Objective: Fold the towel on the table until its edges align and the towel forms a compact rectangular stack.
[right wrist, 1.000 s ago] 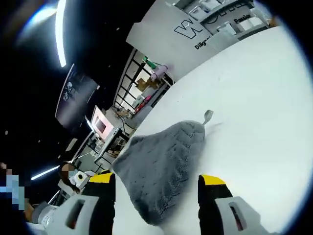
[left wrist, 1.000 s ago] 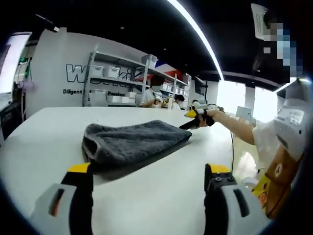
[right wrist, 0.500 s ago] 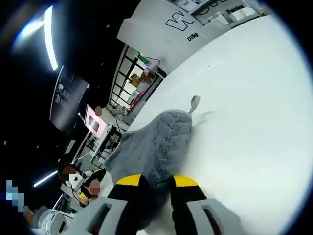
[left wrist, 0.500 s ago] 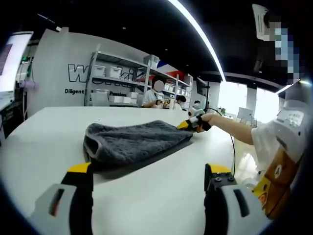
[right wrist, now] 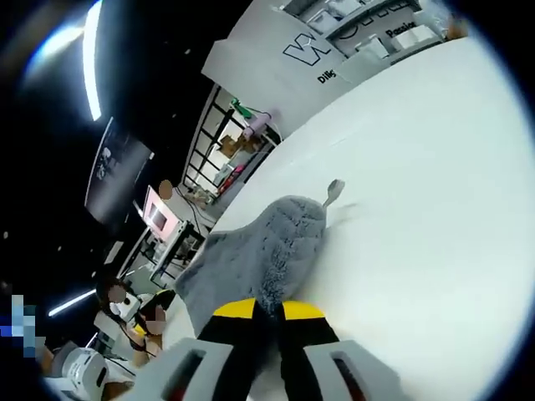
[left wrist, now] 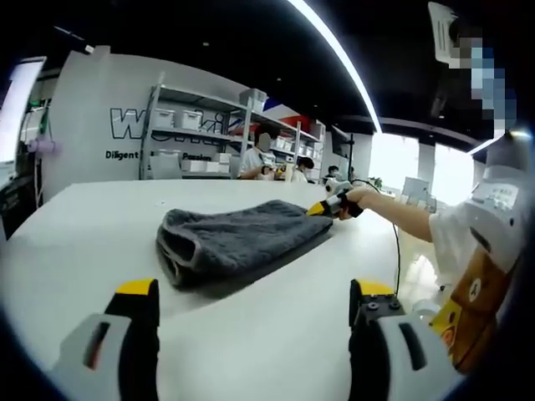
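Note:
A folded dark grey towel (left wrist: 238,242) lies on the white table (left wrist: 92,225). My left gripper (left wrist: 251,309) is open, its yellow-tipped jaws standing apart just short of the towel's near fold. In the left gripper view my right gripper (left wrist: 322,207) reaches in from the right, held by a hand, and pinches the towel's far right corner. In the right gripper view the same grey towel (right wrist: 251,251) stretches away from my right gripper (right wrist: 267,313), whose jaws are shut on its near edge. A small grey tag (right wrist: 333,190) sticks out at the towel's far end.
Shelving with white bins (left wrist: 192,142) and a white wall panel with lettering (left wrist: 117,125) stand behind the table. People sit beyond the far edge (left wrist: 259,163). A person's sleeve and body (left wrist: 468,242) are at the right. Racks and a screen (right wrist: 159,213) lie past the table's other side.
My right gripper went from open around the towel's edge to shut on it. The towel shifted slightly right in the left gripper view. My left gripper stayed open.

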{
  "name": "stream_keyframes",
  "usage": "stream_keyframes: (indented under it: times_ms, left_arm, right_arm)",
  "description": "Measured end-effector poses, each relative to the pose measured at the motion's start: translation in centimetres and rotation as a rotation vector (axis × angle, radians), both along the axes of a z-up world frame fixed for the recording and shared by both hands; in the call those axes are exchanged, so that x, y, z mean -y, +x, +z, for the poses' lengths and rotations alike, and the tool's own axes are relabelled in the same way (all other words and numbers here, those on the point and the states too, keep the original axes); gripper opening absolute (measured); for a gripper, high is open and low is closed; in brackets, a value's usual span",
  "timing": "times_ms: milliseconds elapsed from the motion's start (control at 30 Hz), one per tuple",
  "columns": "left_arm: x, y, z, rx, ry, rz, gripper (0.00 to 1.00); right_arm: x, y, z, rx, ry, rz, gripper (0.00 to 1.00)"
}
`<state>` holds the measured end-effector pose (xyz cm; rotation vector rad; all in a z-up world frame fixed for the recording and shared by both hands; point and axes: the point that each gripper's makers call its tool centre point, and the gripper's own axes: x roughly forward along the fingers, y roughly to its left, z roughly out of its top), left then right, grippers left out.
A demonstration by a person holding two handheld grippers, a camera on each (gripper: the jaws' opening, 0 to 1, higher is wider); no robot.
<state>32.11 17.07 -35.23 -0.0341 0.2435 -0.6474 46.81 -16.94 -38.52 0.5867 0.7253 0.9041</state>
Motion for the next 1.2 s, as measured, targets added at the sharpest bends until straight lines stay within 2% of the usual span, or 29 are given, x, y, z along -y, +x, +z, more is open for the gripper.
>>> stream_keyframes:
  times_ms: [200,333,467,733,900,1200]
  left_arm:
    - [1.2,0.2,-0.3,-0.018,0.015,-0.021,0.99]
    - [1.9,0.4,-0.4,-0.023,0.023,-0.025,0.99]
    - [2.6,0.4,-0.4,-0.027,0.024,-0.030,0.99]
    - [2.2,0.4,-0.3,-0.033,0.026,-0.025,0.99]
    - [1.8,0.3,-0.1,-0.029,0.017,-0.030,0.99]
    - [2.7,0.1,0.0,-0.017,-0.011,-0.070,0.99]
  right_arm:
    - [7.0,-1.3,-0.1,0.004,-0.002,-0.094,0.09]
    - [11.4,-1.2,-0.3,0.004,0.020,-0.150,0.09]
    - [12.8,-2.0,-0.8,-0.006,0.032,-0.178,0.09]
    - [11.6,-1.7,0.5,0.018,0.058,-0.165,0.09]
    - [9.7,-1.5,3.5,0.053,0.118,-0.153,0.08]
    - [4.1,-1.1,8.8,0.131,0.116,-0.072,0.08]
